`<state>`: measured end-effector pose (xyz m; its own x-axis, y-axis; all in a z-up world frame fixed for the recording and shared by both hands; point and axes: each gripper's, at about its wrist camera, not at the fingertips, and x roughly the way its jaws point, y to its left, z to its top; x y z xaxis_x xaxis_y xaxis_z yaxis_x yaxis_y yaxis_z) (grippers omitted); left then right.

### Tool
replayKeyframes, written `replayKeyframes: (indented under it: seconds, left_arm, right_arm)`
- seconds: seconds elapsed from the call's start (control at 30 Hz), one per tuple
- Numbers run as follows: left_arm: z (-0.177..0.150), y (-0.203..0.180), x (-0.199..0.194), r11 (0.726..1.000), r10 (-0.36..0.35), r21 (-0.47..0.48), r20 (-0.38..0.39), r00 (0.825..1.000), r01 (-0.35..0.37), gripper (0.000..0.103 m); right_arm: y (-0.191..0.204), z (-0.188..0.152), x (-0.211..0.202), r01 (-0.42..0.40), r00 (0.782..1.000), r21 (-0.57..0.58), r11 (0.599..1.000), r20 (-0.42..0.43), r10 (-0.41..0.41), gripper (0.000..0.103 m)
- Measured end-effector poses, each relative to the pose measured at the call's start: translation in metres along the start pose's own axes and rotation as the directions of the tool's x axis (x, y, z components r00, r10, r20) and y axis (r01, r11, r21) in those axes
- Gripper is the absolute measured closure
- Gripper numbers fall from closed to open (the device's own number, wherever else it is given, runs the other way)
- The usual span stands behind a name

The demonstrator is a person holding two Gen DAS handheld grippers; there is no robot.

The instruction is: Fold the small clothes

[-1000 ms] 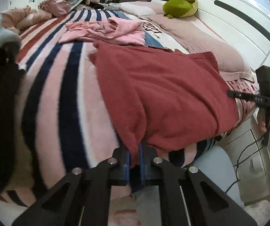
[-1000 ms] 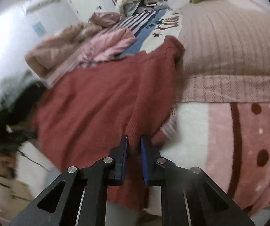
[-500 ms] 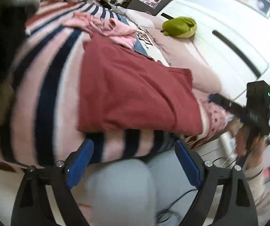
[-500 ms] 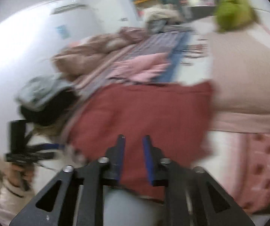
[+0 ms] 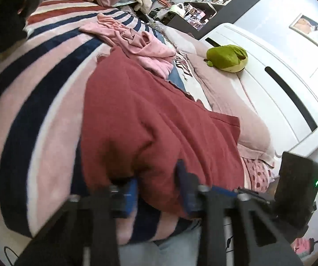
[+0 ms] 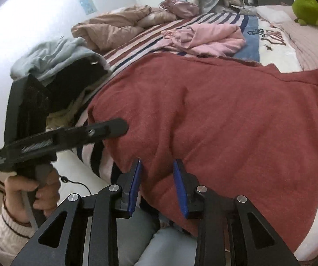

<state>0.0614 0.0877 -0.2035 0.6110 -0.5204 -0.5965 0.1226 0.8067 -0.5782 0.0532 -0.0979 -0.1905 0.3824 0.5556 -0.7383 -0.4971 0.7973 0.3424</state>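
A dark red knit garment (image 5: 159,128) lies spread flat on the striped bed, its near hem hanging over the bed edge; it also fills the right wrist view (image 6: 214,119). My left gripper (image 5: 157,190) is open, its blue pads on either side of the garment's near hem. My right gripper (image 6: 156,184) is open too, straddling the near hem further right. The left gripper's body shows in the right wrist view (image 6: 59,137), the right gripper's body in the left wrist view (image 5: 296,190).
A crumpled pink garment (image 5: 136,44) lies beyond the red one, also seen in the right wrist view (image 6: 203,37). A green plush (image 5: 227,58) sits on the pillows by the white headboard (image 5: 280,84). A grey and black clothes pile (image 6: 65,71) lies at the bed's left.
Both grippers let go of the red garment's corners after laying it flat. The left one swung wide open, then both came back to the near hem with jaws open.
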Motion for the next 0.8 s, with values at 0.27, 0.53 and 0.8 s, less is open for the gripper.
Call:
replayKeyframes:
  seconds: [0.27, 0.53, 0.8]
  left_arm:
    - [0.026, -0.085, -0.009, 0.923, 0.08, 0.371, 0.081, 0.993, -0.105, 0.088]
    - [-0.004, -0.188, 0.055, 0.734, -0.044, 0.665, -0.152, 0.987, 0.135, 0.098]
    - [-0.055, -0.17, 0.122, 0.787, -0.05, 0.543, -0.418, 0.907, 0.294, 0.095]
  right_arm:
    - [-0.025, -0.001, -0.048, -0.024, 0.992, 0.09, 0.996, 0.124, 0.013, 0.07]
    - [-0.08, -0.025, -0.147, 0.038, 0.946, 0.217, 0.976, 0.306, -0.105, 0.062]
    - [-0.113, -0.059, -0.173, 0.067, 0.933, 0.314, 0.947, 0.316, -0.171, 0.062]
